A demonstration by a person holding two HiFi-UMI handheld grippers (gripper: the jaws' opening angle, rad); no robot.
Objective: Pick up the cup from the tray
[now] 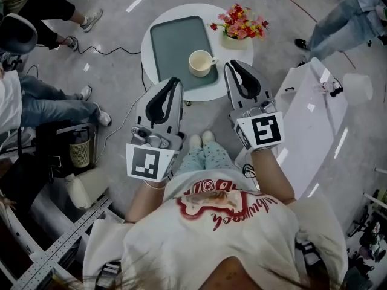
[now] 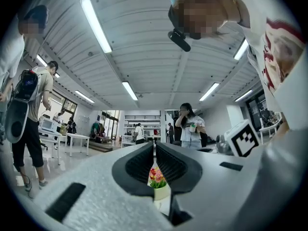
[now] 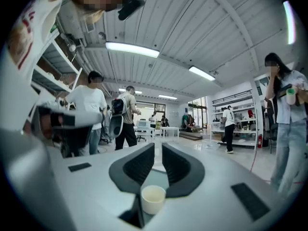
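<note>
A cream cup (image 1: 200, 62) with a handle stands on the right edge of a grey-green tray (image 1: 169, 47), on a round white table (image 1: 213, 87). My left gripper (image 1: 175, 80) hovers at the table's near left edge, shut and empty. Just right of the cup, my right gripper (image 1: 231, 65) is also shut and holds nothing. In the right gripper view, the cup (image 3: 153, 198) shows low between the pads, beyond the right gripper (image 3: 158, 148), apart from it. The left gripper (image 2: 154, 146) points toward the flower pot.
A pot of red and yellow flowers (image 1: 240, 23) stands at the table's far right, and the flowers (image 2: 158, 178) show between the left pads. A white desk (image 1: 314, 119) lies to the right. Seated people's legs (image 1: 42, 101) and a bin (image 1: 78, 153) are at left.
</note>
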